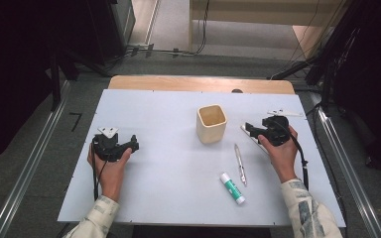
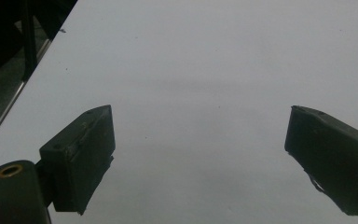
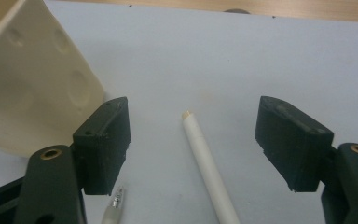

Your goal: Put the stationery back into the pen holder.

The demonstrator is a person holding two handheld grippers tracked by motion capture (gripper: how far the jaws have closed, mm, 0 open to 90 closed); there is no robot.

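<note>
Straddling the white pencil (image 3: 209,170) on the table right of the cream cup (image 1: 211,123), the right gripper (image 3: 193,144) has jaws apart; lower it centred, then squeeze. Left gripper (image 2: 200,158) rests apart, empty.

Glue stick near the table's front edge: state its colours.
Glue stick: white with a green label, best seen in the high view.

A pale grey-white worktop (image 1: 154,163) lies on a wooden table whose light wood edge (image 1: 198,83) shows along the far side. Grey floor (image 1: 44,163) surrounds it, with metal rails (image 1: 27,171) running on both sides. Black cables (image 1: 178,51) trail across the floor beyond, and both upper corners stay dark.
</note>
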